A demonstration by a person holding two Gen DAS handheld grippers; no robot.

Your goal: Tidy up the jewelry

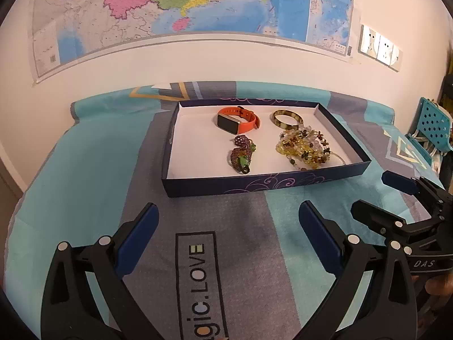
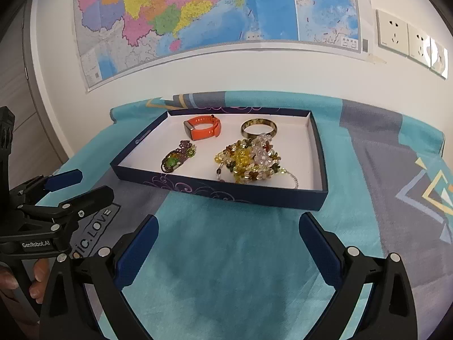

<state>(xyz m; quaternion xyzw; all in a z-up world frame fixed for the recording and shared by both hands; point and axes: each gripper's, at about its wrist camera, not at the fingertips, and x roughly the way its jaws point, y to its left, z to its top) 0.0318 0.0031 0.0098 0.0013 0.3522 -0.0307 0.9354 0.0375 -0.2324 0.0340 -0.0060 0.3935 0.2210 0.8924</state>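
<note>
A shallow dark blue box [image 1: 254, 182] [image 2: 226, 194] with a white floor sits on the cloth. Inside lie an orange watch [image 1: 236, 119] [image 2: 202, 127], a dark bangle [image 1: 287, 117] [image 2: 259, 127], a purple and green beaded piece [image 1: 240, 153] [image 2: 177, 158] and a heap of yellow and clear beads [image 1: 304, 146] [image 2: 249, 160]. My left gripper [image 1: 228, 221] is open and empty, in front of the box. My right gripper [image 2: 228, 231] is open and empty, also in front of the box. Each shows in the other's view: the right gripper [image 1: 376, 192], the left gripper [image 2: 87, 182].
A teal and grey cloth [image 1: 85, 184] [image 2: 382, 198] covers the table, with printed lettering near the left gripper. A map [image 1: 184, 5] and wall sockets [image 2: 410, 39] are on the wall behind. A teal chair [image 1: 433, 124] stands at the right.
</note>
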